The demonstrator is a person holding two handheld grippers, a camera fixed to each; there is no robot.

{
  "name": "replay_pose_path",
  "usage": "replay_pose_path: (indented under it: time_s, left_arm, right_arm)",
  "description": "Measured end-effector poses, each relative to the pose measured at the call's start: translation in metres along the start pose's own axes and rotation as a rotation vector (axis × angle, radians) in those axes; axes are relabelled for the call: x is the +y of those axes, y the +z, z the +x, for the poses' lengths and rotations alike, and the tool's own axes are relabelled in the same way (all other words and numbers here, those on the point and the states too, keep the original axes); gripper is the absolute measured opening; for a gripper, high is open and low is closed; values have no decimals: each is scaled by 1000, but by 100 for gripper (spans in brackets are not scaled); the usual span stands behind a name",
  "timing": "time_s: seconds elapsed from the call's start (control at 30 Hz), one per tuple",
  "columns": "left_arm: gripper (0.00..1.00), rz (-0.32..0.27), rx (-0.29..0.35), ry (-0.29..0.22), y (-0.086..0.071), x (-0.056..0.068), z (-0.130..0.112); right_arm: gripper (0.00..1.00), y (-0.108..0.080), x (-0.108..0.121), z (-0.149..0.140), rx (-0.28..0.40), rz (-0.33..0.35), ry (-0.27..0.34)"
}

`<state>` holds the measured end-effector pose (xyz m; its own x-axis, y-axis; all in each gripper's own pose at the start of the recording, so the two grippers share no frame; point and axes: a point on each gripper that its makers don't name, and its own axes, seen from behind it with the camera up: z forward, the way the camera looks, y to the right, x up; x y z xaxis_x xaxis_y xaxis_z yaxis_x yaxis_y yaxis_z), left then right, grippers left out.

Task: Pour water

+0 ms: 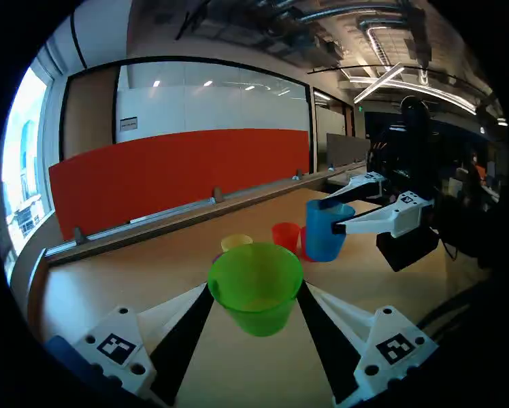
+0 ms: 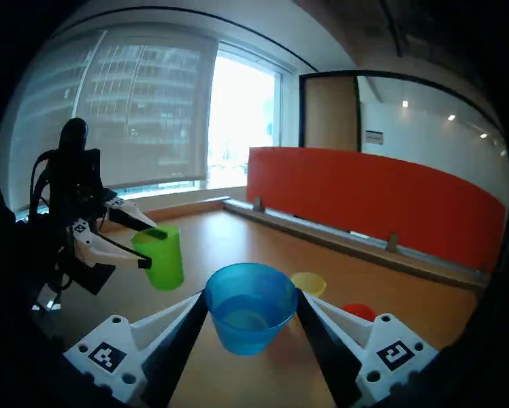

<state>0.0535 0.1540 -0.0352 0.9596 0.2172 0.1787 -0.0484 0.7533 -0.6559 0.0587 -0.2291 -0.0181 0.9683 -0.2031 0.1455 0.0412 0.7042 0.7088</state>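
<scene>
Green cup sits closest to the lens in the left gripper view, clamped upright between the two fingers of the left gripper, which press on its sides. In the right gripper view the blue cup is pinched the same way by the right gripper, upright, with what looks like a shallow pool of water in its bottom (the green one's contents I cannot make out). Judging from this, the step in hand is bringing the two cups together before the pour: they are held apart and neither is tilted. The next move calls for carrying the blue rim just above the green mouth, then tipping slowly so the stream lands inside. A yellow cup and a red cup stand on the wooden table near the line between the two held cups, so the approach should pass in front of or over them. Bare tabletop on the near side gives room. The table's far edge runs along a rail below the red partition, well away, so a spill onto the wood seems the likelier trouble than any edge
</scene>
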Motion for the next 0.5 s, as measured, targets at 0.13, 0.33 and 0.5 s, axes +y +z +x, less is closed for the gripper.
replay_pose_path:
  time_s: [0.13,0.33,0.5]
  left_arm:
    - [87,-1,5,-2,-3,2,1]
    - [87,-3,18,-2,-6,5,5]
    - [87,-10,33,-5,-8,8,8]
  right_arm:
    - [93,-1,-8,5,46,-5,17]
    - [93,-1,-13,13,119,-26,51]
    - [93,-2,-15,20,167,-38,78]
